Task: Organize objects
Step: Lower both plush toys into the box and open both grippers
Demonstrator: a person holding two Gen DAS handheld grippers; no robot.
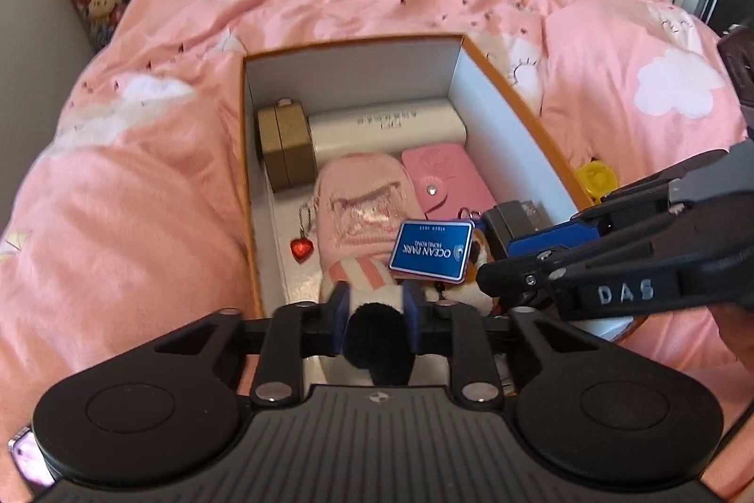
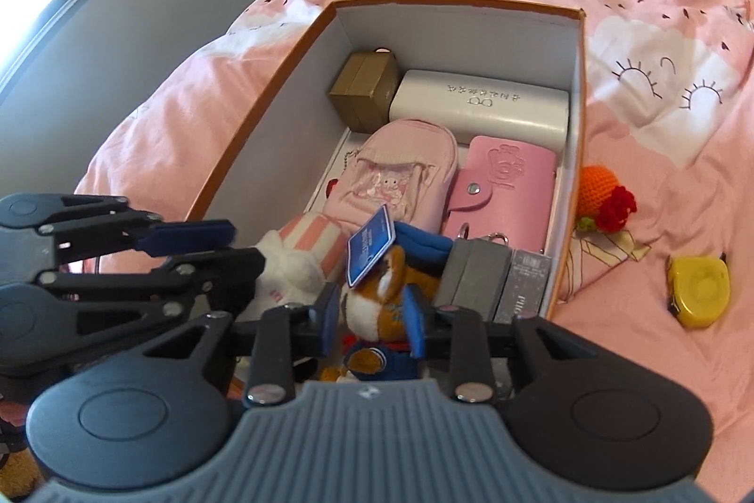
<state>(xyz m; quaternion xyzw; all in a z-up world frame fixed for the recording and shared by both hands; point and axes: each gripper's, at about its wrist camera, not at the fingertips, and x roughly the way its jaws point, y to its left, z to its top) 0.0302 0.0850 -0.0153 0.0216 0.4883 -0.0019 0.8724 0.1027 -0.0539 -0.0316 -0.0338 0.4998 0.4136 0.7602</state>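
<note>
An orange-rimmed cardboard box (image 1: 353,43) (image 2: 452,3) lies open on the pink duvet. At its near end my left gripper (image 1: 378,314) is shut on the black fluffy tuft (image 1: 377,342) of a white plush with pink stripes (image 2: 301,253). Beside it my right gripper (image 2: 372,314) is shut on a brown-and-white plush toy (image 2: 377,300) that carries a blue Ocean Park tag (image 1: 431,251) (image 2: 370,251). In the left wrist view the right gripper (image 1: 495,262) reaches in from the right; in the right wrist view the left gripper (image 2: 245,246) enters from the left.
Further in, the box holds a gold box (image 1: 287,147), a white case (image 1: 386,126), a pink pouch (image 1: 363,201), a pink key wallet (image 1: 447,177), a red heart charm (image 1: 301,248) and grey boxes (image 2: 499,281). A crochet toy (image 2: 603,196) and a yellow tape measure (image 2: 697,291) lie on the duvet at the right.
</note>
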